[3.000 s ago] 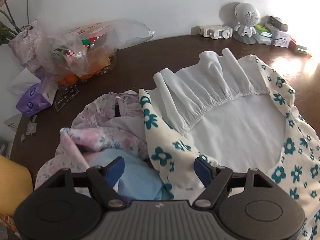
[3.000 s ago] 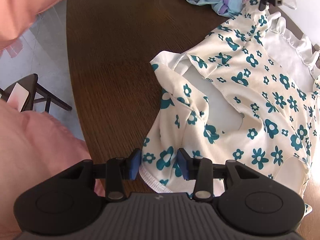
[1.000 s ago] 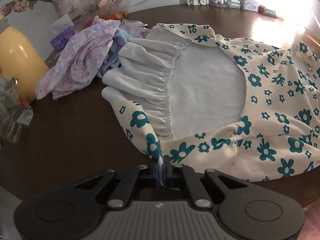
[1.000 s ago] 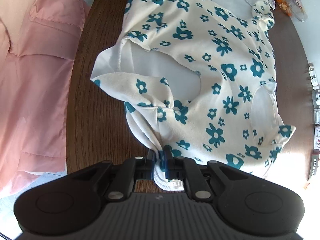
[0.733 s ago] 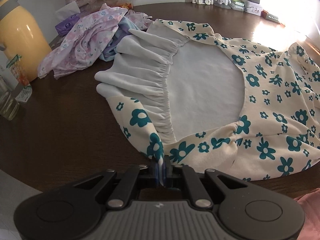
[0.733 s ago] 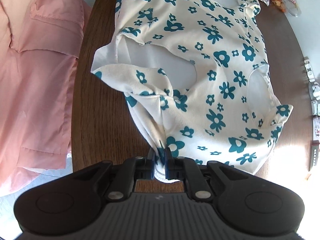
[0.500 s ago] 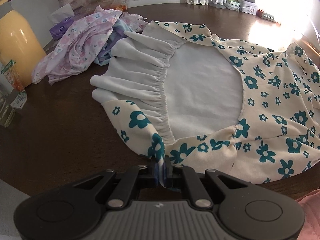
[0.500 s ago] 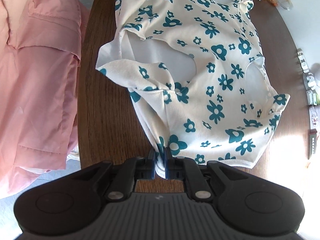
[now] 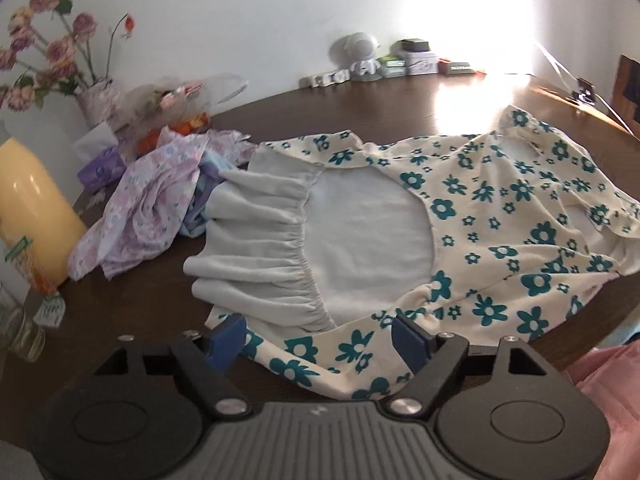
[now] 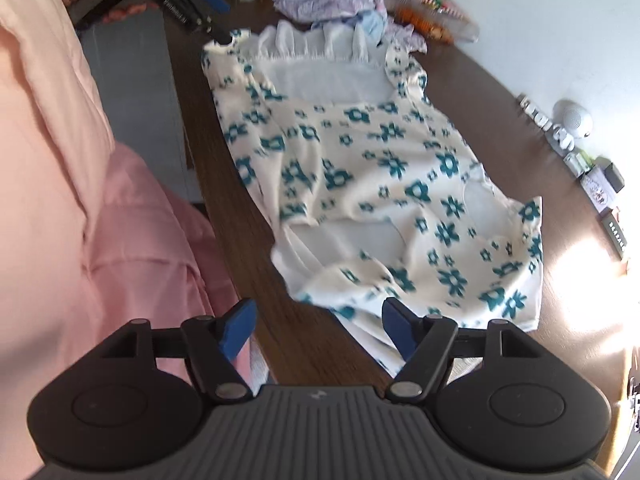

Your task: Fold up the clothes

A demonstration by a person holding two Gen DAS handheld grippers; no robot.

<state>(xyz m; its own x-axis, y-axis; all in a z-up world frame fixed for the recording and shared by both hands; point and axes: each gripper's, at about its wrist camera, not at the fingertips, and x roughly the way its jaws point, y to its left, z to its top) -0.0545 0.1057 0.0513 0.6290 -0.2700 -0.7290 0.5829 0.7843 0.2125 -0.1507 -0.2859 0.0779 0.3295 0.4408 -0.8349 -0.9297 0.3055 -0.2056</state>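
On the dark table [image 9: 132, 292] the flowered dress [image 10: 384, 160] lies spread flat along the near edge, its white ruffled hem [image 9: 260, 248] toward a heap of other clothes [image 9: 152, 200] and its sleeves toward the sunlit end. The lay appears deliberate: stretched lengthwise, front up, ready for a first fold. One sleeve [image 10: 352, 276] near the right tongs [image 10: 319, 330] is bunched and turned under, and the skirt edge at the left is rolled, so the cloth is not fully smoothed.

Left tongs [image 9: 319, 334]: released, jaws wide apart, poised just over the hem corner with flowered cloth passing between and under them; nothing gripped. Right tongs: likewise released, jaws wide, hovering over the table edge beside the crumpled sleeve, gripping nothing.

Judgement: spreading is complete, folding not begun. The crumpled sleeve probably needs flattening first; the cloth near the table edge could slip off if pulled toward the person.
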